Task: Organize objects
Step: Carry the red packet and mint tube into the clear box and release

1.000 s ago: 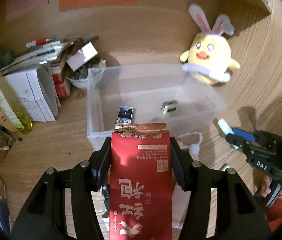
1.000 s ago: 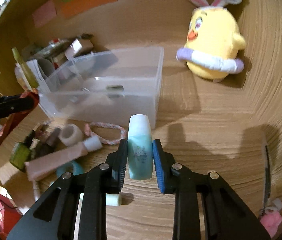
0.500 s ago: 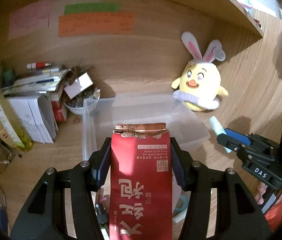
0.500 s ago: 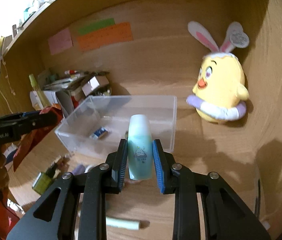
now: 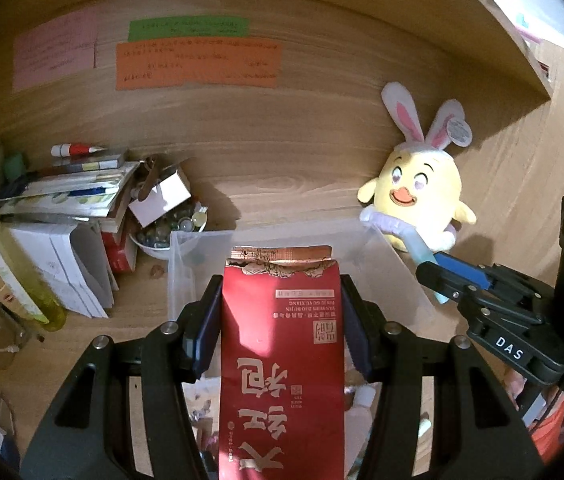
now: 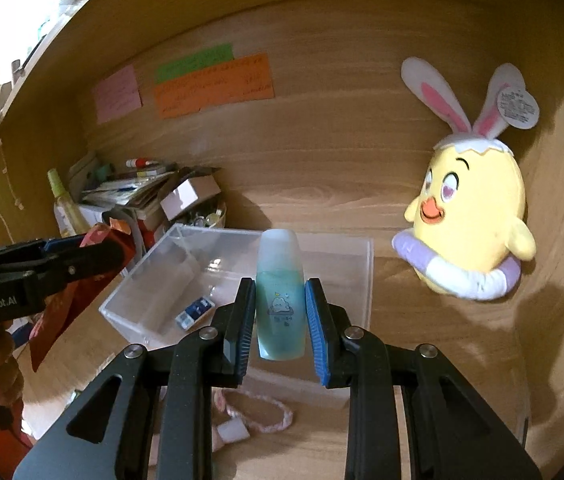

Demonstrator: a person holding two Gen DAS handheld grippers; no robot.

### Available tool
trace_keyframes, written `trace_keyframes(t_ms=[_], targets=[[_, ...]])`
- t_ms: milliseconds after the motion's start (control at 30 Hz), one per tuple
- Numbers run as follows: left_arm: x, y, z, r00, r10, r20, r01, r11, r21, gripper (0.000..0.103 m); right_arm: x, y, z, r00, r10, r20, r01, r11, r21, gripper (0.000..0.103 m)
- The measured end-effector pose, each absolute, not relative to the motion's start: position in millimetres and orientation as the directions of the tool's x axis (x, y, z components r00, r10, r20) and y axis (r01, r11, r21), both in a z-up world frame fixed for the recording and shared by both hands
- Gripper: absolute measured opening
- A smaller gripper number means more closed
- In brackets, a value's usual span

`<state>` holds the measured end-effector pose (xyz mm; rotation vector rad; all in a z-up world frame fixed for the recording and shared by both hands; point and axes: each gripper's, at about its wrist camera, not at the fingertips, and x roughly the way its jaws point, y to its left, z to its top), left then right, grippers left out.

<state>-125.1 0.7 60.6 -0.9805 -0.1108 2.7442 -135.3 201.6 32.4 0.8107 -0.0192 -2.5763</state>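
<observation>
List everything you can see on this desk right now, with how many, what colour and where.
red packet: one, red, held between left gripper's fingers
bottle: one, teal, held between right gripper's fingers
clear bin: one, transparent, desk centre
small box: one, blue and white, inside bin
plush chick: one, yellow with rabbit ears, right of bin
paper notes: three, pink, green, orange, on back wall
book stack: one, mixed, left of bin
bowl: one, white, beside the stack
braided loop: one, pink, in front of bin
left gripper: black
right gripper: black

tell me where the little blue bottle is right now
The blue bottle is clamped upright in the right gripper, in front of the clear bin.
</observation>
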Motion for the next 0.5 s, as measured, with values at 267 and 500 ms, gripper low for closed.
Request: trace_keyframes(t_ms=[267, 500], targets=[[-158.2, 3.4, 63.4, -0.747, 0.228, -0.625, -0.172, -0.974, -0.15, 0.054, -153.3, 196.8, 40.6, -0.741, -0.412, -0.53, 0.409, -0.903, 0.13, 0.023], [-189.6, 10.9, 46.1, -0.713, 0.214, -0.667, -0.15, -0.977, -0.153, 0.054, -173.0, 194.4, 22.9, -0.713, -0.402, -0.574, 0.399, -0.906, 0.14, 0.023]])
